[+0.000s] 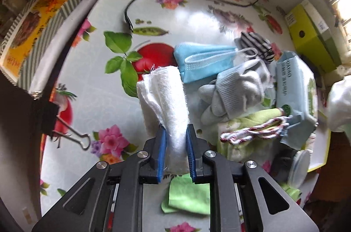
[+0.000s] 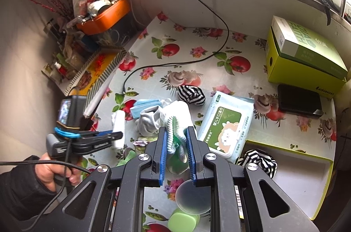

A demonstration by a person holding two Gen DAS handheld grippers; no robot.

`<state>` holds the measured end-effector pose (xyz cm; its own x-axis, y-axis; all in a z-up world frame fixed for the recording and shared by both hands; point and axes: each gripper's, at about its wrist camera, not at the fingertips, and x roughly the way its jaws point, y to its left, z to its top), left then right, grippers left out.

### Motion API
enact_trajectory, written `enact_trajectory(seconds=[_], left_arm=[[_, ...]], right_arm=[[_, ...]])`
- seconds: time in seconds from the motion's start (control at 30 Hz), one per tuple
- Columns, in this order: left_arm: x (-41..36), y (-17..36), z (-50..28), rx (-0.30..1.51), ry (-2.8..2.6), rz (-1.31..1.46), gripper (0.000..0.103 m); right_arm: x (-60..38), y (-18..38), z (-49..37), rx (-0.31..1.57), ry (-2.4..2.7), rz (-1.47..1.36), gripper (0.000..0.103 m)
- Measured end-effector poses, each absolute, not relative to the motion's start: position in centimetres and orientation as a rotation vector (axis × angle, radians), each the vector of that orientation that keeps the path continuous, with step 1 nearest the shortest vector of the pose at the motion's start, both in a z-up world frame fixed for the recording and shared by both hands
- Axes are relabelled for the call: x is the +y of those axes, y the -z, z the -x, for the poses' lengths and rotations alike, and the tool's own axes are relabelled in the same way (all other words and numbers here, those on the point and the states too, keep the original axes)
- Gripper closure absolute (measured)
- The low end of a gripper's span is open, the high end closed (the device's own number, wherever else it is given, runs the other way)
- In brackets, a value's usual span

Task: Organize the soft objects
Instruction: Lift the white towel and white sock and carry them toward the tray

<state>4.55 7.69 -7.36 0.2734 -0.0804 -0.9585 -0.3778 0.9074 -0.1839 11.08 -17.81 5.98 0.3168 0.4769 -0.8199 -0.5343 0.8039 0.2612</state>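
Left wrist view showed my left claw [image 1: 175,144] pinching the white rolled cloth [image 1: 163,98] between its blue pads, the roll standing out ahead of the jaws over the flowered counter [image 1: 98,89]. Just to its right sat the pile: the blue face mask [image 1: 204,63], the grey gloves [image 1: 237,93], a striped sock [image 1: 256,45] at the far side, and the wipes pack [image 1: 294,96] leaning at the right.

Over on the right wrist view, my right claw [image 2: 176,144] was closed on the white-and-green knit glove [image 2: 175,122], which hung limp between the pads. The open tray [image 2: 307,177] lay near right with one striped sock [image 2: 258,159] already inside at its left end. My left claw [image 2: 109,137] showed there too, roll in its grip.

Both loads were soft and floppy, so I judged the trick was a firm, steady squeeze and a lift high enough to clear the tray's rim. The glove sagged below the pads; I reckoned it could snag the wipes pack [image 2: 226,124] on the way across. Best, I thought, to set it well inside the tray, beside the sock, before letting go.
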Motion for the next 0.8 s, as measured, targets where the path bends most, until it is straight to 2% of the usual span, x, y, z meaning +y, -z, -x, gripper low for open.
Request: enact_trajectory(seconds=[0.4,0.8], left_arm=[[2.9,-0.8,-4.9,1.164,-0.06,0.378,0.085],[-5.0,-3.7,-7.0,1.146,0.099,0.264,0.085]], right_arm=[[-21.4,-6.4,-10.4,1.041,-0.644,-0.04,0.087],[-27.8,-6.8,-9.2,1.011,-0.541,-0.148,0.087]])
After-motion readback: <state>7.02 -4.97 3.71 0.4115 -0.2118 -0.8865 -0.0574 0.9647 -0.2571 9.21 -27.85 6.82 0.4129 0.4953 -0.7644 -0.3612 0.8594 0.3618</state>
